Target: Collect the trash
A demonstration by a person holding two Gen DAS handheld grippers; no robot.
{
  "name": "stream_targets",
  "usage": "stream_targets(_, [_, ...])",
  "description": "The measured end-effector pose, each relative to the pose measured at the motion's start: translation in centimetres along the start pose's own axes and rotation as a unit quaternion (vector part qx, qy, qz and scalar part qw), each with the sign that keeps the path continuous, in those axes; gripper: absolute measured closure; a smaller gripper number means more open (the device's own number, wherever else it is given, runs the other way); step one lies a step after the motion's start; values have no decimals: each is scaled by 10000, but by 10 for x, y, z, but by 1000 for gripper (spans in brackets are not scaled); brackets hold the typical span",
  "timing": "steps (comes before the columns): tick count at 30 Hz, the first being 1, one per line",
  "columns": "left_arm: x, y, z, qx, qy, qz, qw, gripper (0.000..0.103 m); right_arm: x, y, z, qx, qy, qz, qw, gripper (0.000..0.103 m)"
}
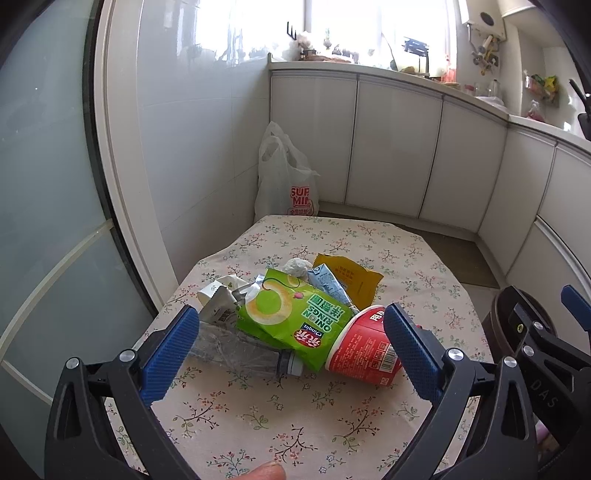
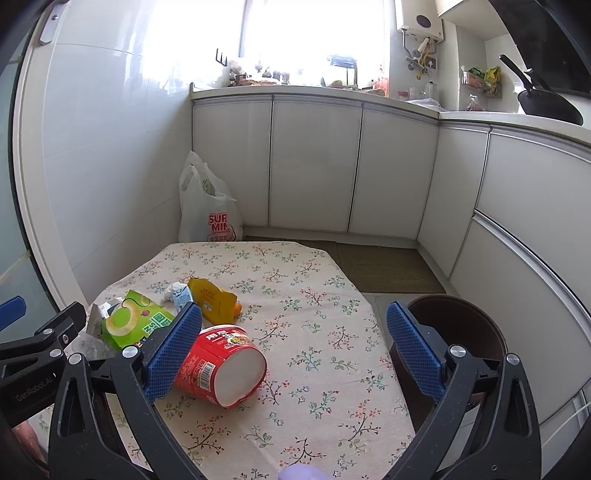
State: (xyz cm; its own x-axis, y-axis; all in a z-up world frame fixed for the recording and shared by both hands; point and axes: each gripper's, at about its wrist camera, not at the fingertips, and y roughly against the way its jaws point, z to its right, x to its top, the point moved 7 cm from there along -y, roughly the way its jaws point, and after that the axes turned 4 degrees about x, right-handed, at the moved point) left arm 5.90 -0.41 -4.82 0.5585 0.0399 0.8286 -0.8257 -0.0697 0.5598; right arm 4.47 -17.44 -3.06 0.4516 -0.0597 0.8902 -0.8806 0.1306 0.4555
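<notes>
Sideways, red noodle cup (image 2: 221, 363), mouth rightward.

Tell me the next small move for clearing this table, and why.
Probably ease the right hand-held gripper forward and left to straddle the red noodle cup. Its jaws stand open and empty, the cup lies on its side nearest them, clear of the pile, and the brown bin waits just beside the table.

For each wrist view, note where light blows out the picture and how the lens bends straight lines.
Left wrist view: the window is blown out white; the cabinet doors bow into curves. Right wrist view: the same window glares, washing out the tiled wall; dark corners ring both pictures.
</notes>
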Motion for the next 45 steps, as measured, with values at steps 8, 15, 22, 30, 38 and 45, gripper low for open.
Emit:
stream_targets(8, [0,1,-1,15,2,-2,10000,6,0,0,0,3,7,-19,10000,7])
stream_targets(15, [-1,0,-1,25,-2,-30,10000,6,0,-1,0,6,6,-23,10000,7])
stream_targets(22, [-2,-1,-2,40,10,-113,9999,6,-1,-1,-1,9,9,-36,10000,7])
stream_targets(30, [-6,-2,-1,7,50,-267,9996,6,-3,-2,-1,11,22,-56,10000,7])
stream_targets(38, [-4,-2,0,5,67,-194,9998,6,-4,-2,-2,13,33,-75,10000,7])
stream_targets(45, [-3,-4,0,-59,161,1,9999,6,-6,-4,0,16,40,-127,9999,7])
